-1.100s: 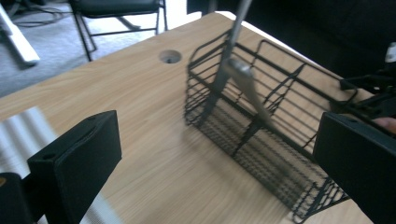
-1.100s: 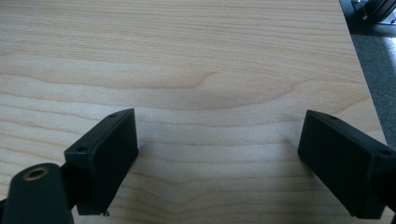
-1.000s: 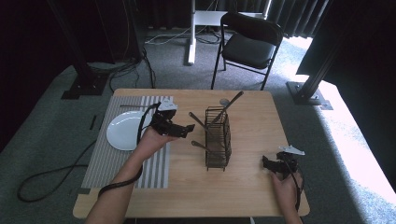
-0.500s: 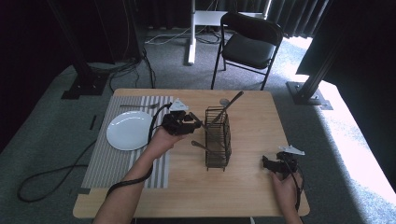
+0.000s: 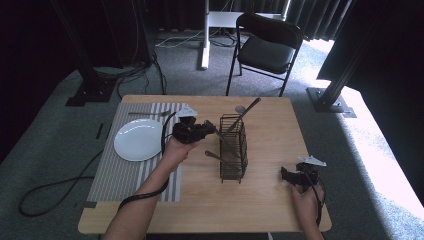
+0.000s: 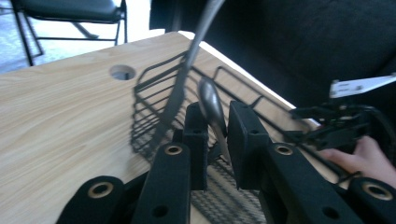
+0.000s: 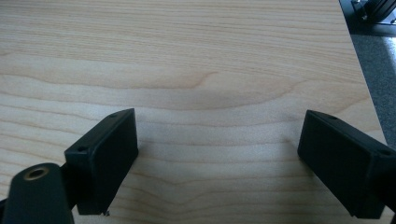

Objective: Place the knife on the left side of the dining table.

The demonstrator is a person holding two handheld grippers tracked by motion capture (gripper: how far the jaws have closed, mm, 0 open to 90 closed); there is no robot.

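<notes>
Left gripper view: utensil handle (image 6: 212, 105) between tongs (image 6: 215, 122).

The right gripper (image 7: 217, 161) hovers low over bare, light wooden table (image 7: 201, 70), its two black jaws spread wide apart with nothing between them. Grey floor (image 7: 378, 74) shows at the right edge.
</notes>
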